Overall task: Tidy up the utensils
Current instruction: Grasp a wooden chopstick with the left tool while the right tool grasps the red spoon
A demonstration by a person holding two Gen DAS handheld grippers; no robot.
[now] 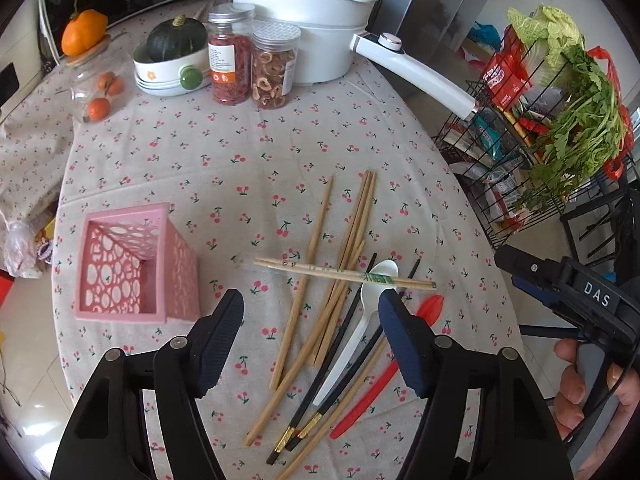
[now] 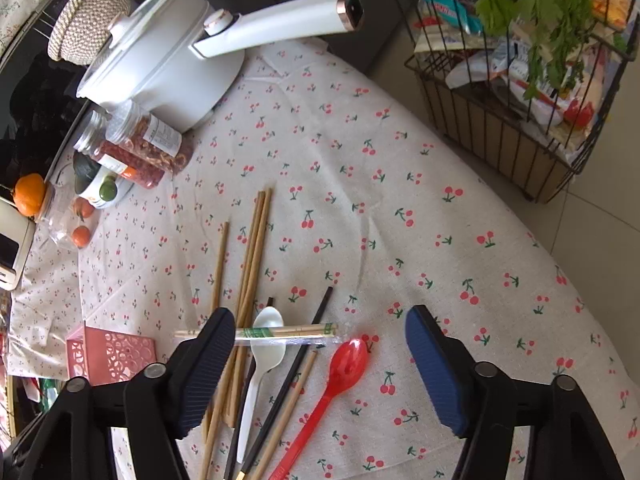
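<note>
Bare cherry-print cloth (image 2: 400, 200) beyond scattered chopsticks (image 2: 252, 260)

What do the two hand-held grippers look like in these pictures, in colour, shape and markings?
The left gripper has black plastic arms with round grey pivot pins and two long ribbed pads, dark blue. The right gripper looks the same: black arms, grey pins, ribbed dark blue pads. Seen from the left wrist camera, its black body bears white letters "DAS", and a thin black cable runs by the hand around it.
</note>
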